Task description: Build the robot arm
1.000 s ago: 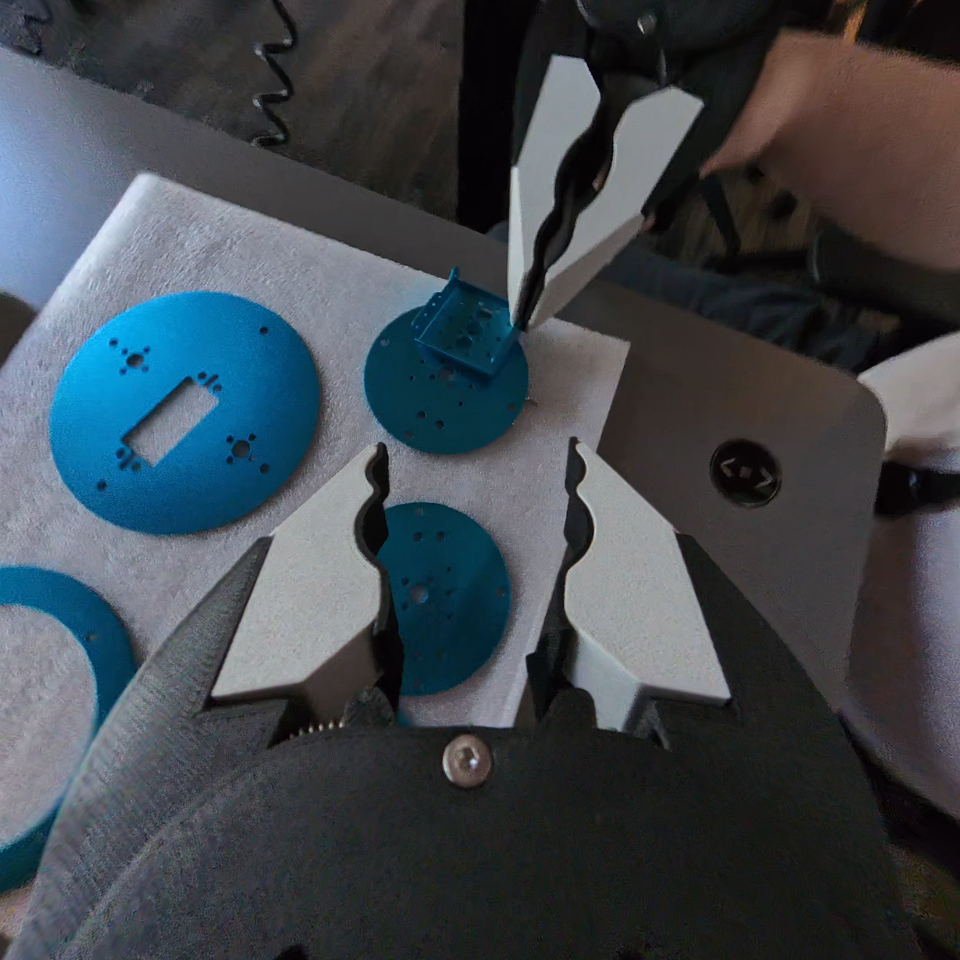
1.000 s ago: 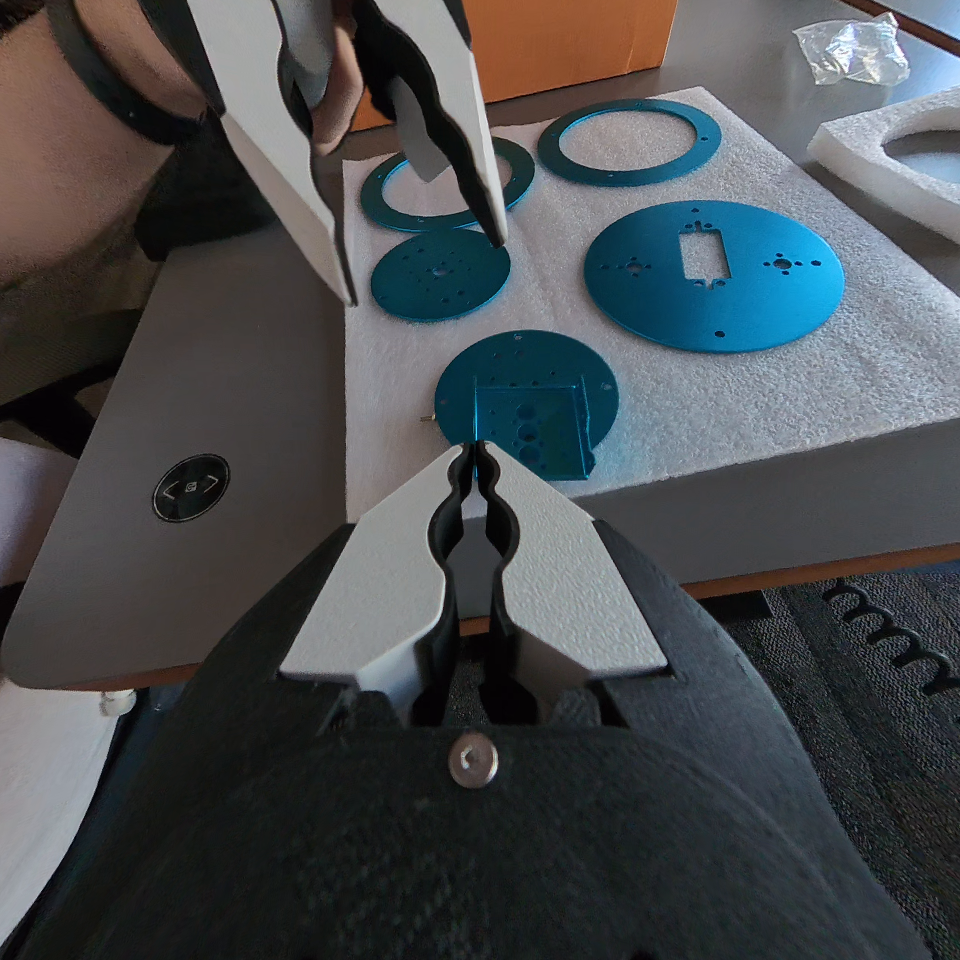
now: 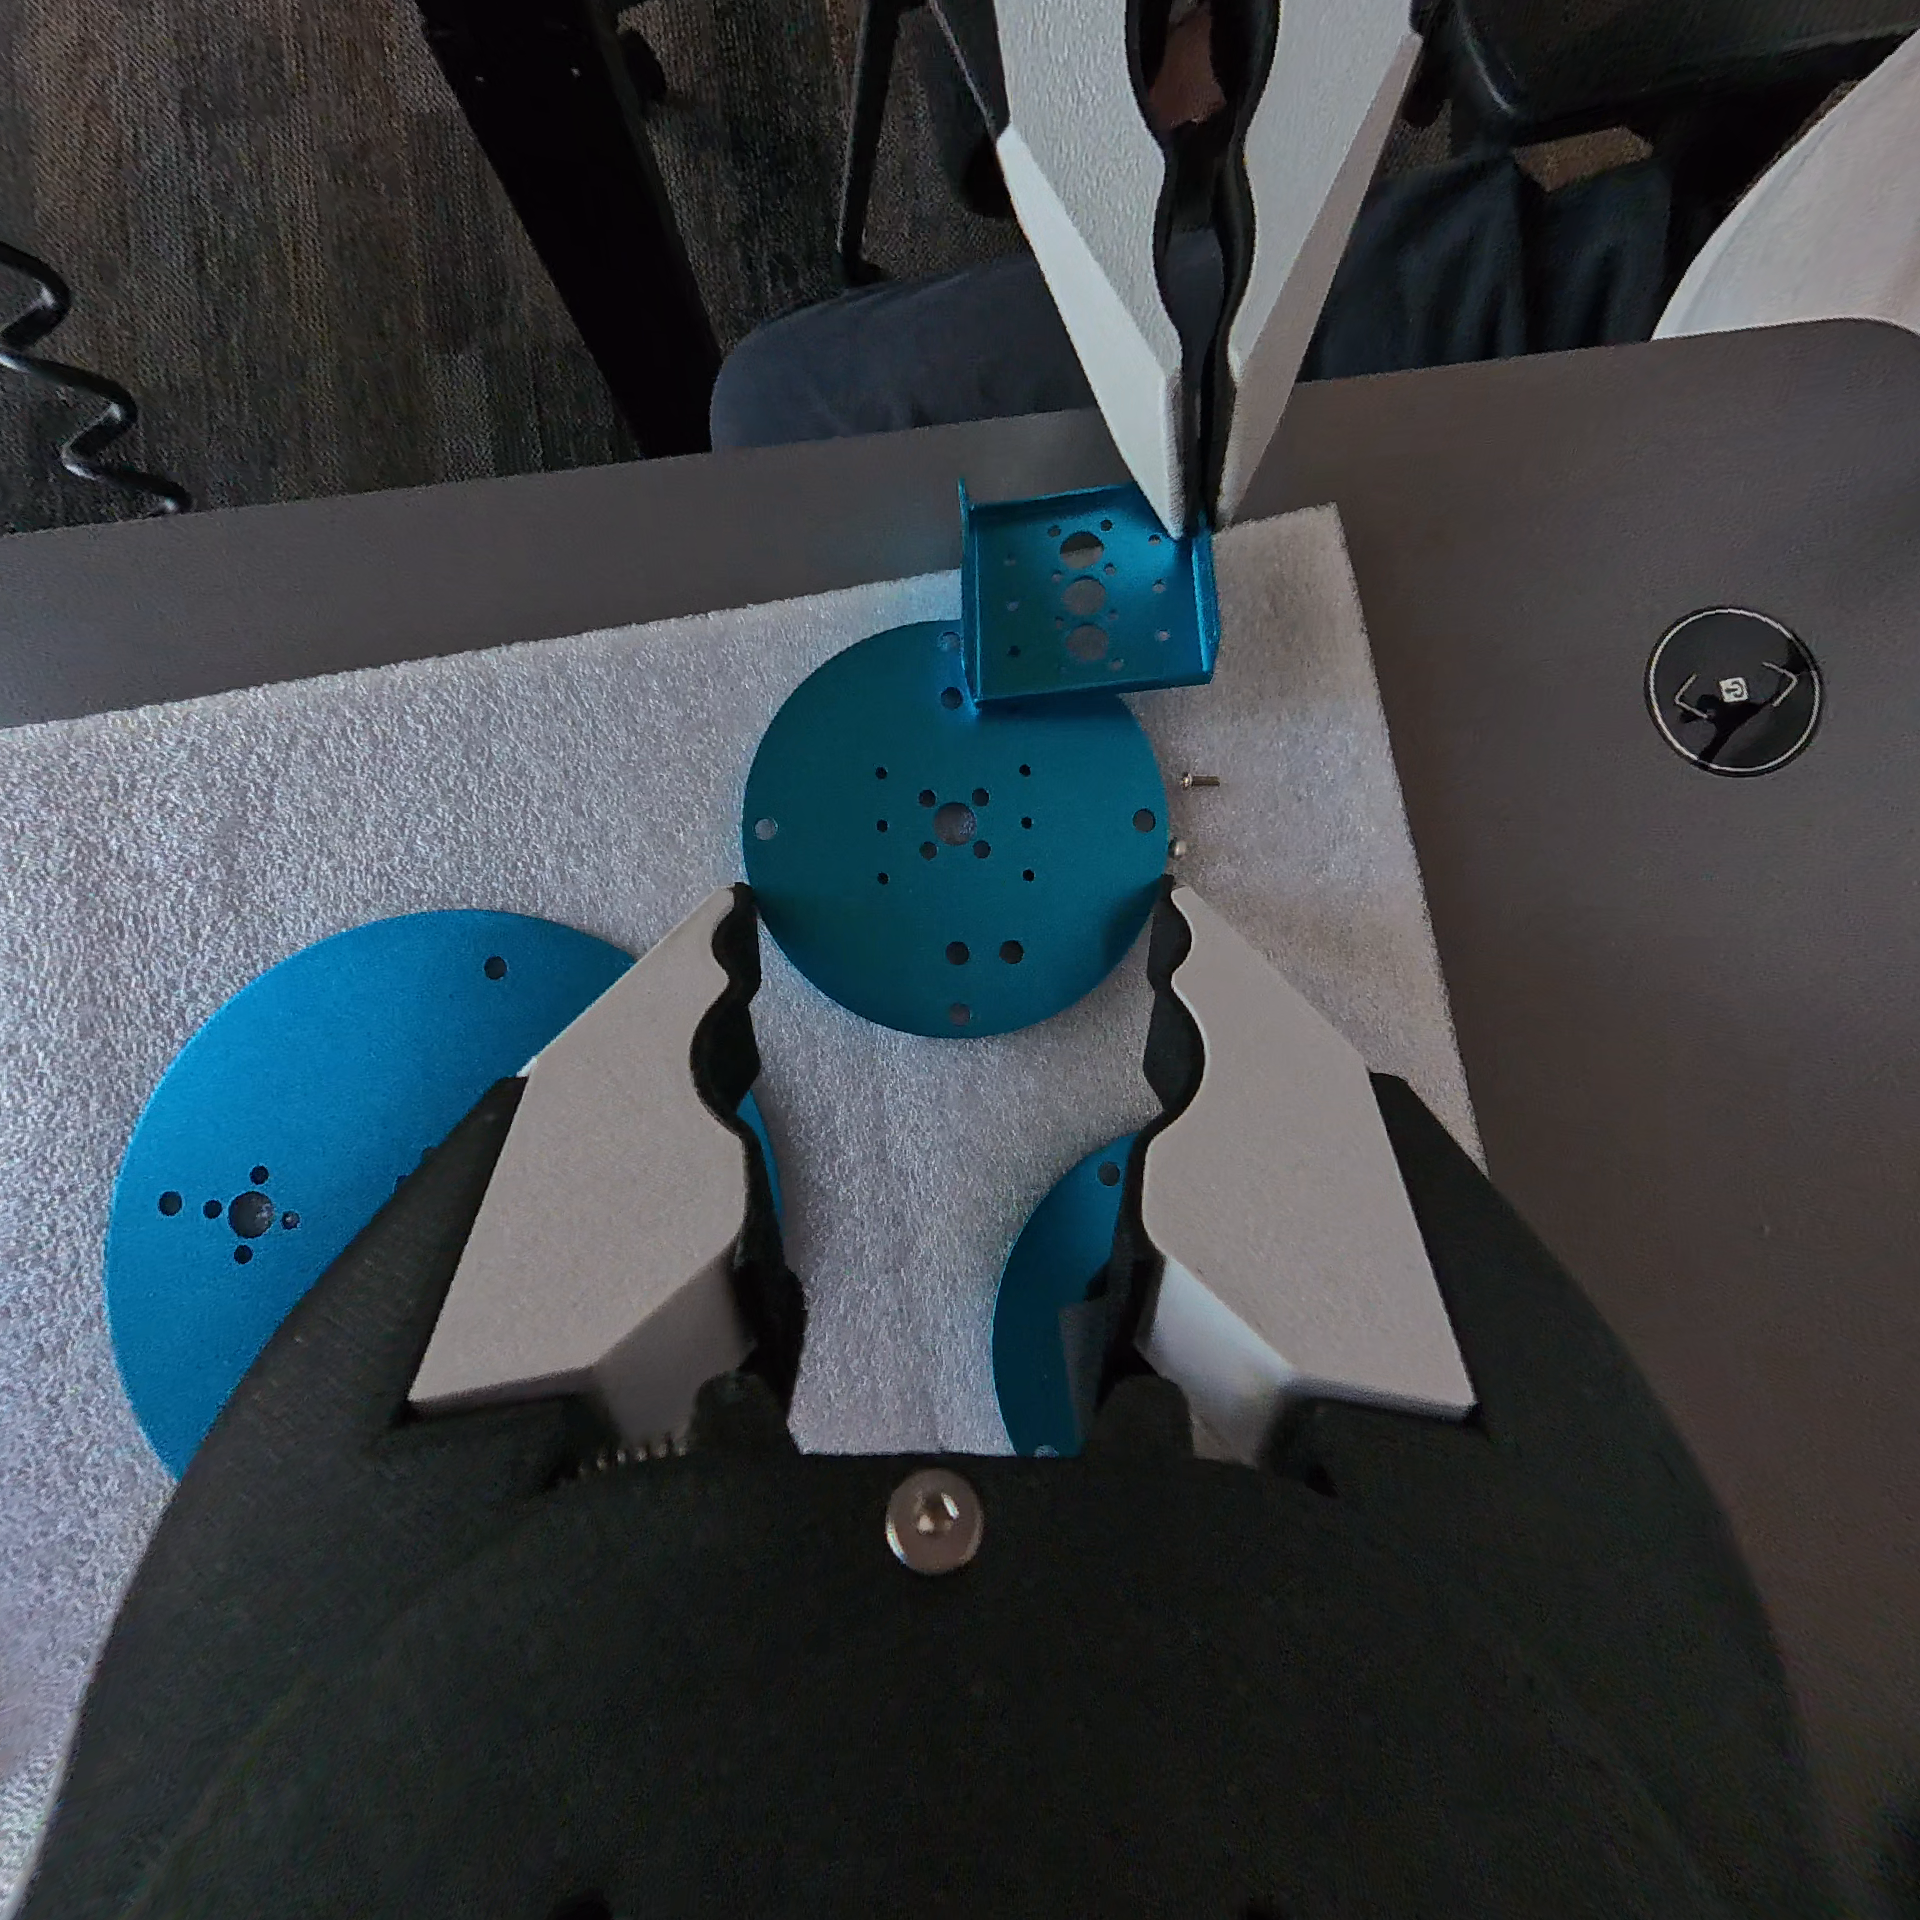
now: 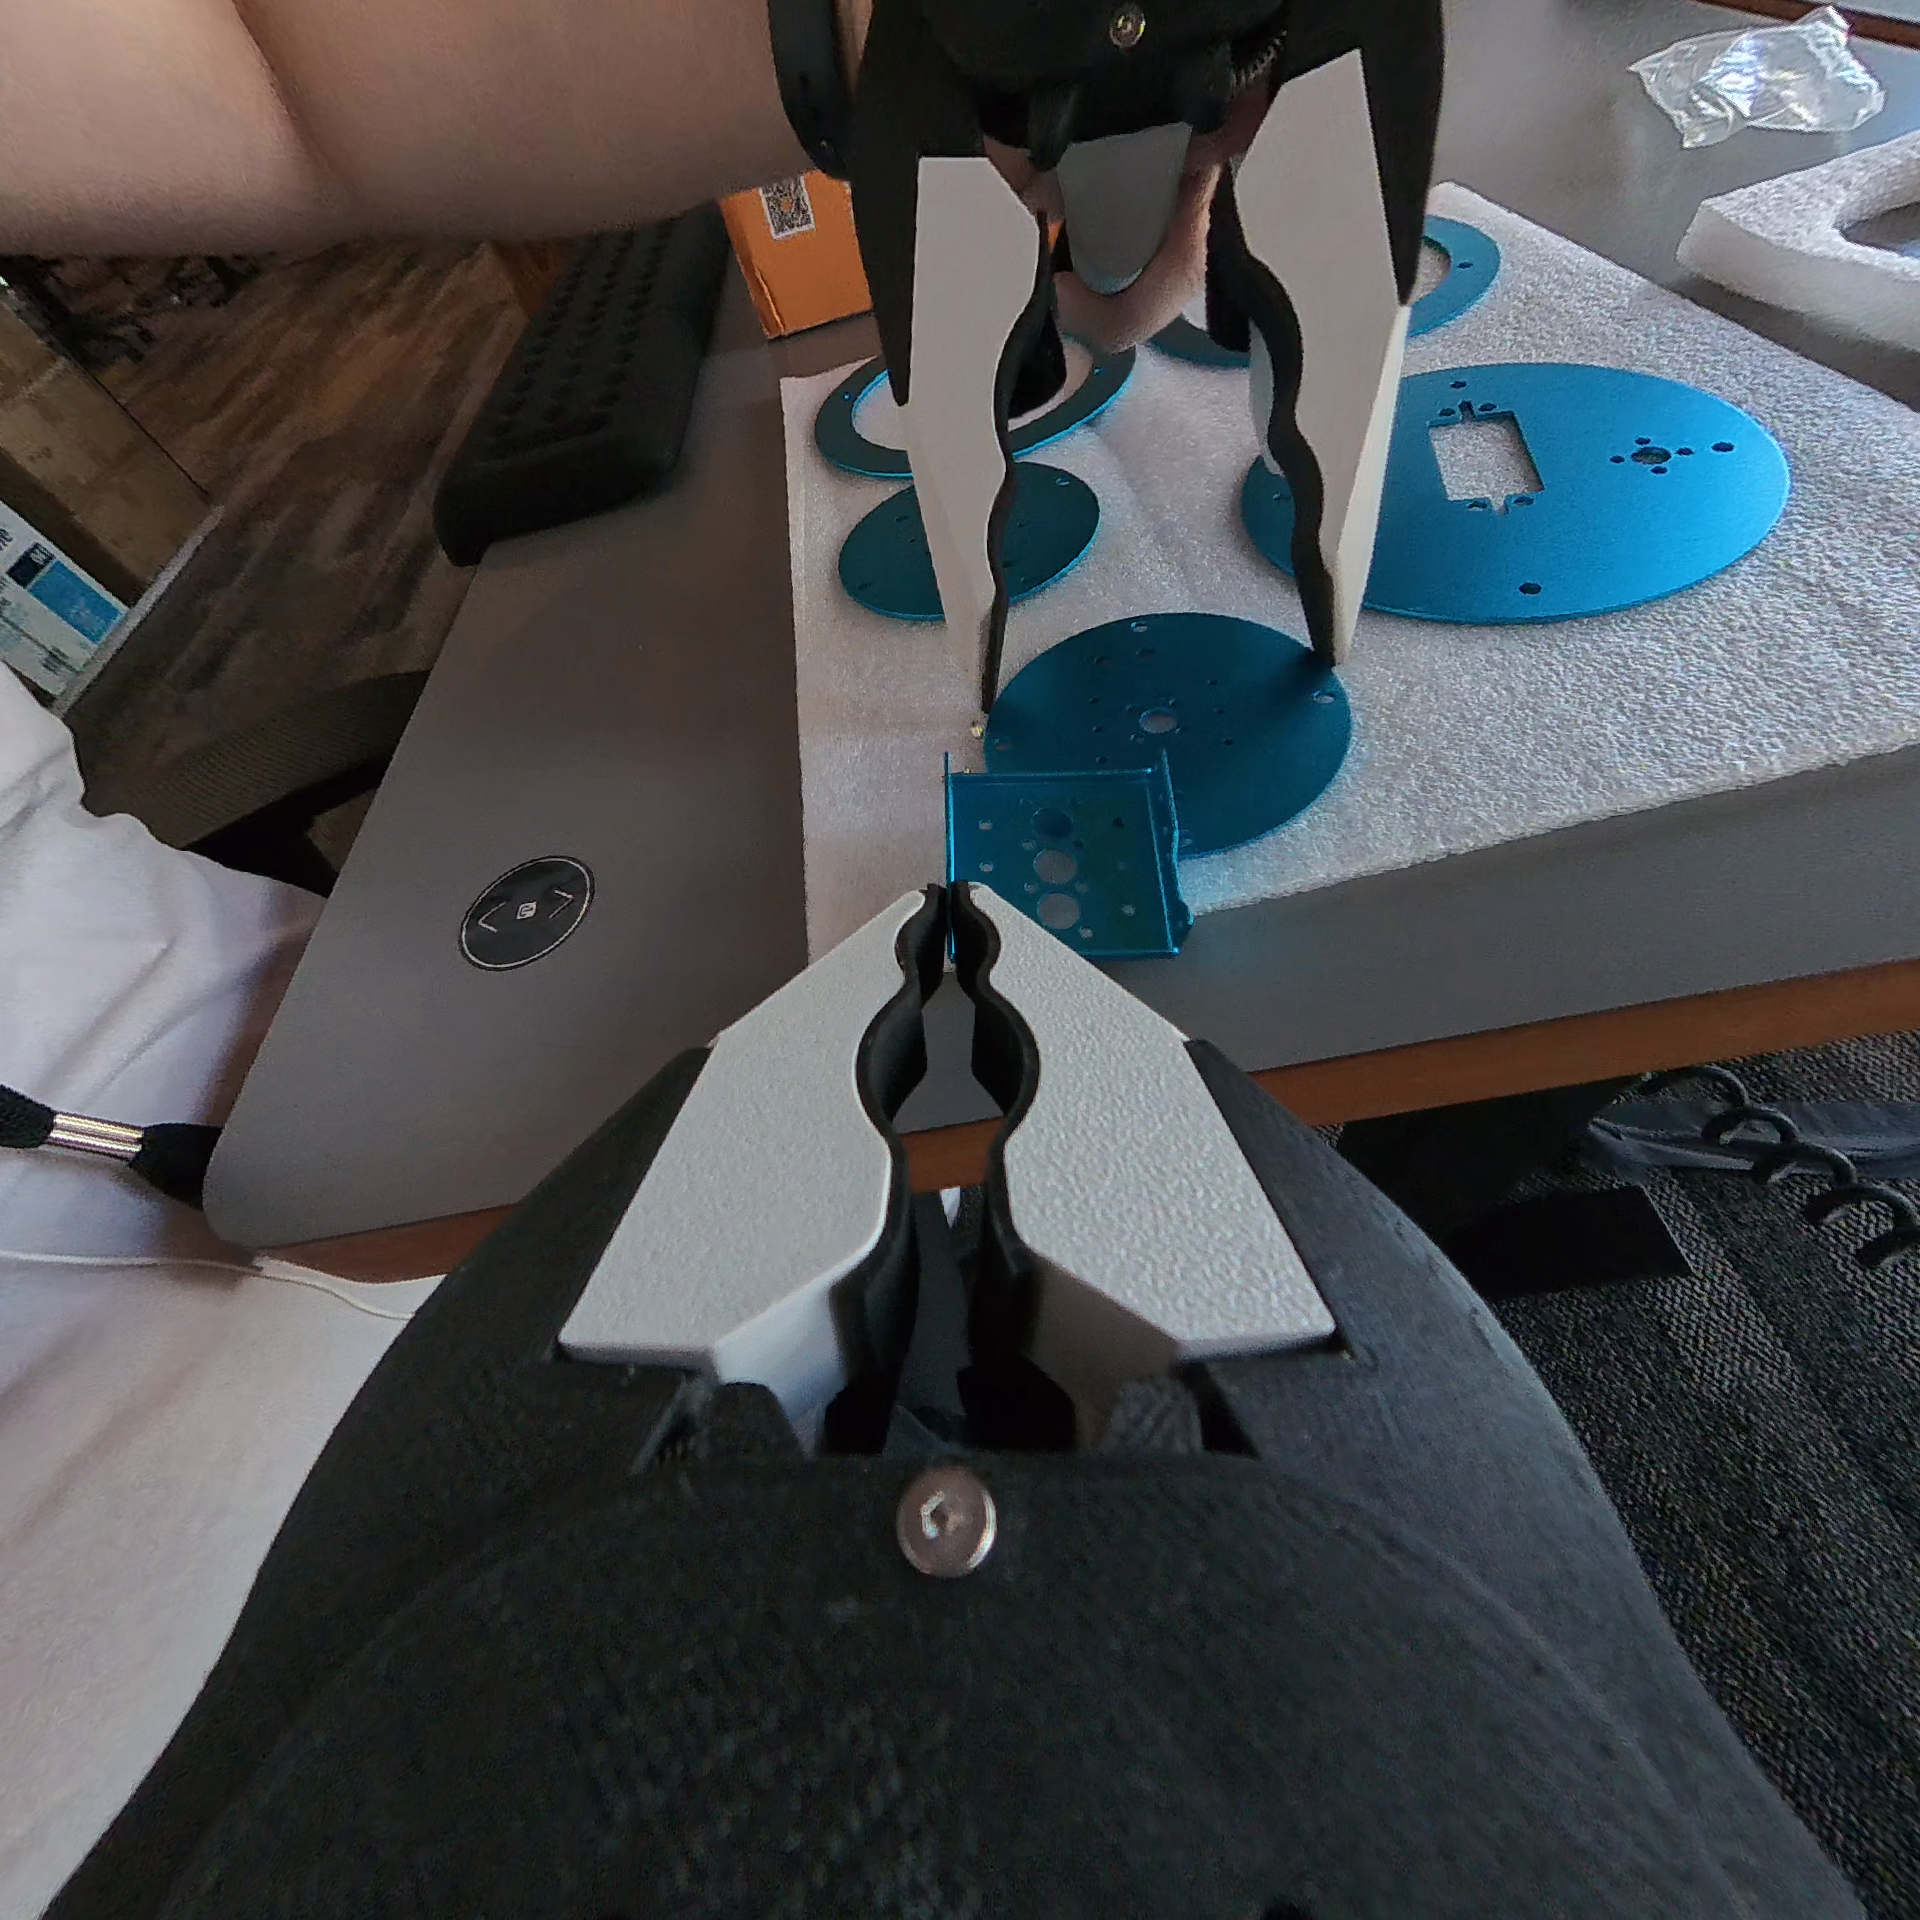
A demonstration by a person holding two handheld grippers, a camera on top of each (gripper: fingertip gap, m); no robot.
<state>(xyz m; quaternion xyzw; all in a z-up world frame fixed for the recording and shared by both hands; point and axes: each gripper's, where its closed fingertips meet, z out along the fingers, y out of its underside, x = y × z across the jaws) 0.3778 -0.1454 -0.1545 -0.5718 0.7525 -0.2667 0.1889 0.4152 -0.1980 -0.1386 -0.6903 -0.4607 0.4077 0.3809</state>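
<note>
The bracket (image 3: 1081, 613) is no longer seen on the middle of the disc (image 3: 951, 831), where it lay a second ago. It is now drawn back toward the right gripper (image 4: 948, 904), over the near edge of the foam sheet (image 4: 1558, 727), with only one corner overlapping the disc's rim. The right gripper's jaws are pressed almost together, and one upright wall of the bracket is pinched at their very tips. Whether the bracket is lifted clear or dragged along the foam cannot be told. The right gripper is held low and nearly level, reaching in from beyond the desk (image 3: 1610, 935) edge. The left gripper (image 3: 956, 904) has been brought forward from the small disc (image 3: 1060, 1278), which now lies under its right finger. It is held steeply over the sheet, jaws spread wide and empty, with the holed disc just ahead of the tips and roughly spanned by them. A large disc (image 3: 343, 1143) is partly hidden under its left finger, and a tiny screw (image 3: 1197, 781) lies on the foam just beyond its right tip.
</note>
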